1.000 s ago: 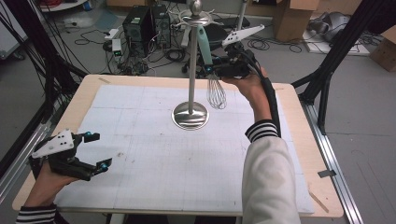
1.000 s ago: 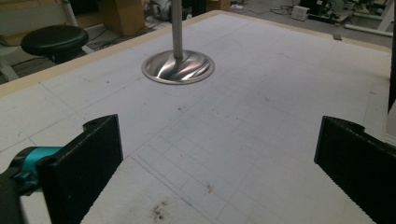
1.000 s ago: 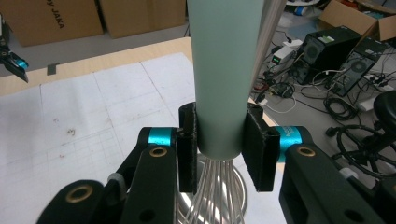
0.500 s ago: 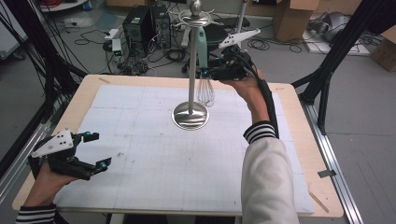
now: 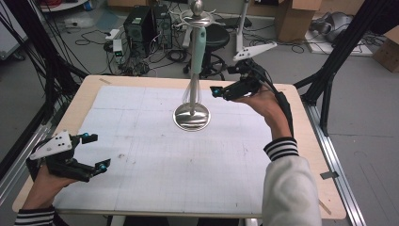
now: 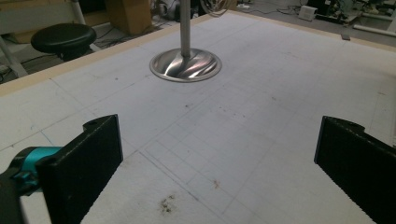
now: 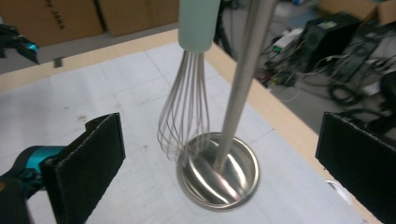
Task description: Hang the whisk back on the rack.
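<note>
One whisk [image 5: 196, 61] is hung by its handle from the top of one stand [image 5: 192, 116], wires down just above the base, near the table's [image 5: 141, 84] far edge. The right gripper [image 5: 217, 91] is held just beside it, jaws wide, nothing gripped. The left gripper [image 5: 96, 150] is parked at the near left corner, also open and empty.

Both sleeves ended in black-and-white striped cuffs, the right sleeve [image 5: 287, 188] pale grey above. Each black gripper, left [image 5: 91, 151] and right [image 5: 215, 91], carried teal fingertip fittings and a light grey three-cornered plate; a black cable trailed from the right.
</note>
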